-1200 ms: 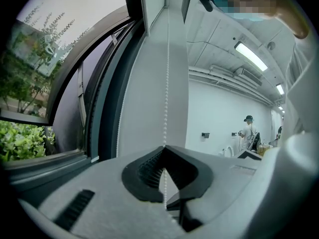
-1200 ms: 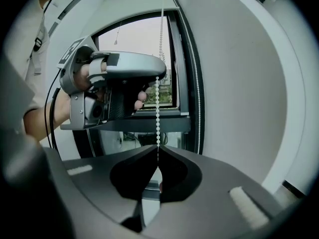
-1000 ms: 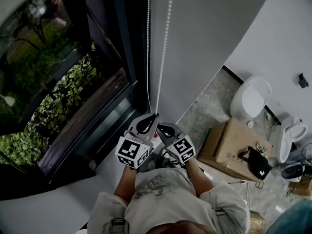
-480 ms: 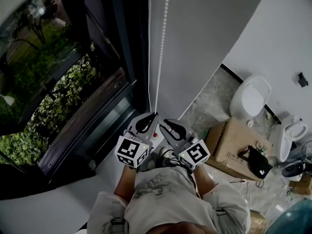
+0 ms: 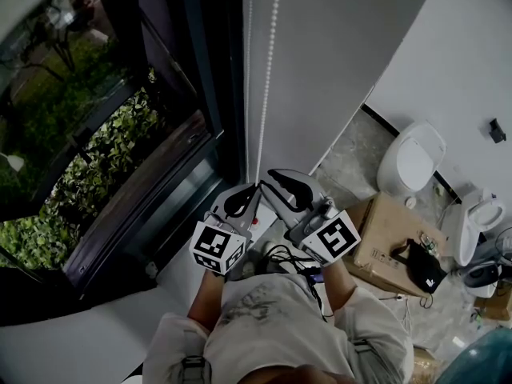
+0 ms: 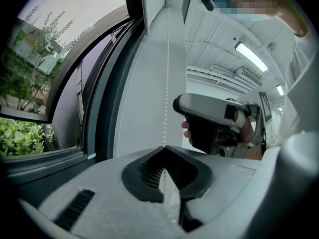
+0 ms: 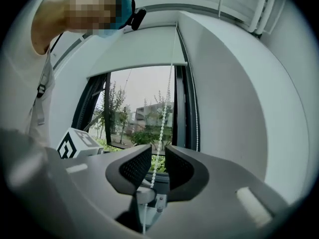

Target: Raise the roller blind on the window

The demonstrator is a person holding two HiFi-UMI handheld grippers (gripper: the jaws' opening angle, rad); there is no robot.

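A white bead chain (image 5: pixel 268 70) hangs in two strands beside the dark window frame (image 5: pixel 212 94). In the head view my left gripper (image 5: pixel 253 189) is shut on the chain's lower end. In the left gripper view the chain (image 6: pixel 166 83) runs straight up from the closed jaws (image 6: pixel 163 147). My right gripper (image 5: pixel 272 176) sits just right of the left one, a little higher. In the right gripper view its jaws (image 7: pixel 158 164) stand slightly apart with the chain (image 7: pixel 164 113) passing loosely between them. The white roller blind (image 7: pixel 134 49) covers the top of the window, its bottom edge above the glass.
Outside the window (image 5: pixel 96 134) is a green hedge. On the floor at the right stand a cardboard box (image 5: pixel 384 230) with a black bag (image 5: pixel 420 266) on it and two white toilets (image 5: pixel 412 162). A white wall (image 5: pixel 344 62) rises right of the chain.
My right gripper has moved away from the left one and risen along the chain, its marker cube swinging out to the right. The left gripper has stayed put on the chain.
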